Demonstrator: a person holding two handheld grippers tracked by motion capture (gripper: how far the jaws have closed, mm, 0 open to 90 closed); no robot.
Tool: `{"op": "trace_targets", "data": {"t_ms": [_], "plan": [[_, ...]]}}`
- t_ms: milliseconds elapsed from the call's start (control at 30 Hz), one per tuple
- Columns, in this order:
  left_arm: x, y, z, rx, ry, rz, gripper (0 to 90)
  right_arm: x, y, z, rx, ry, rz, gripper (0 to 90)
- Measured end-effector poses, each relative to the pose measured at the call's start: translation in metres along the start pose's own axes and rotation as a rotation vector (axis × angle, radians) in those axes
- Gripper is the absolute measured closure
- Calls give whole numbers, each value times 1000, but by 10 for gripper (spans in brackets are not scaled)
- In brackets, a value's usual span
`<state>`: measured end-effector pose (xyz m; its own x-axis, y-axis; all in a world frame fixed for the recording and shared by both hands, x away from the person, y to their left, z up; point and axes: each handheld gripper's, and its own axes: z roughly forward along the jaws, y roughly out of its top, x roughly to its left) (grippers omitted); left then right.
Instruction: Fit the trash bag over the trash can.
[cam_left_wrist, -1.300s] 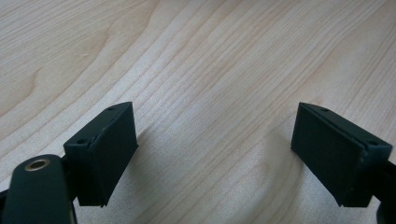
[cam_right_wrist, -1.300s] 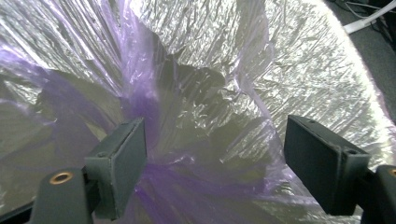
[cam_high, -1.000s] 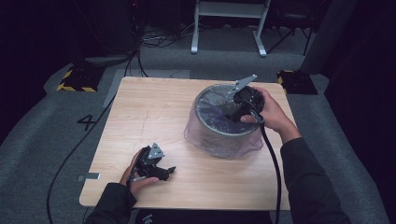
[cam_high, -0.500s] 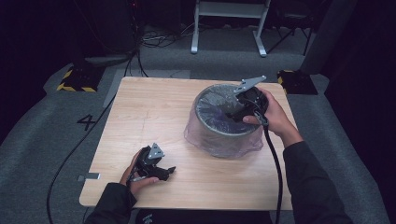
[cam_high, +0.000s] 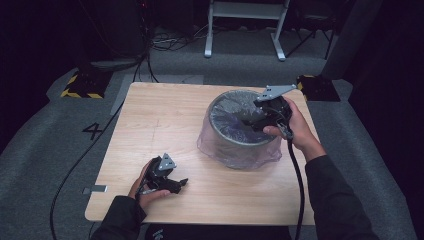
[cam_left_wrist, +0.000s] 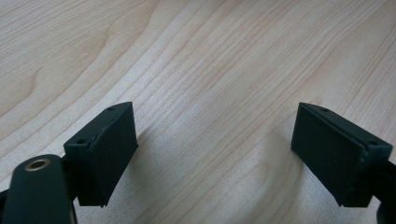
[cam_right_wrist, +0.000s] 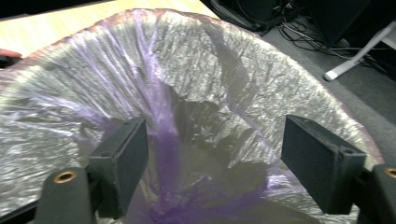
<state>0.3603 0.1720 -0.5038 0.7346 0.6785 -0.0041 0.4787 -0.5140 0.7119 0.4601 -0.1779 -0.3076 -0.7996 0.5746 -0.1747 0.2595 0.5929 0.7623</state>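
Just right claw (cam_high: 248, 120) over bin rim (cam_high: 220, 102)

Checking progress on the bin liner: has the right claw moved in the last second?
Yes. The right claw has dipped from the bin's far right rim toward the middle of the purple liner.

Lit evenly from overhead across the wooden table (cam_high: 165, 120), falling off to near-black on the floor beyond it. Soft shadows beneath both near pads on the table (cam_left_wrist: 210, 70). Mild sheen on the plastic liner (cam_right_wrist: 196, 70); grainy, slightly soft overall.
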Motion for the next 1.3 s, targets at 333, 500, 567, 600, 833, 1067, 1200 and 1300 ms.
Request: {"op": "trace_targets", "data": {"t_ms": [333, 500, 567, 600, 833, 1067, 1200, 1300], "plan": [[0, 0, 0, 0, 0, 0, 138, 9, -3, -5, -33, 16, -16, 206], [0, 0, 0, 0, 0, 0, 137, 11, -4, -11, -52, 25, -18, 201], [0, 0, 0, 0, 0, 0, 138, 11, -5, -13, -56, 19, -18, 200], [0, 0, 0, 0, 0, 0, 138, 12, -6, -14, -58, 18, -19, 199], [0, 0, 0, 0, 0, 0, 137, 13, -11, -21, -64, -2, -35, 200], [0, 0, 0, 0, 0, 0, 138, 15, -18, -25, -66, -17, -44, 201], [0, 0, 0, 0, 0, 0, 138, 16, -23, -30, -85, -28, -36, 201], [0, 0, 0, 0, 0, 0, 138, 16, -27, -33, -96, -33, -27, 201]]}}
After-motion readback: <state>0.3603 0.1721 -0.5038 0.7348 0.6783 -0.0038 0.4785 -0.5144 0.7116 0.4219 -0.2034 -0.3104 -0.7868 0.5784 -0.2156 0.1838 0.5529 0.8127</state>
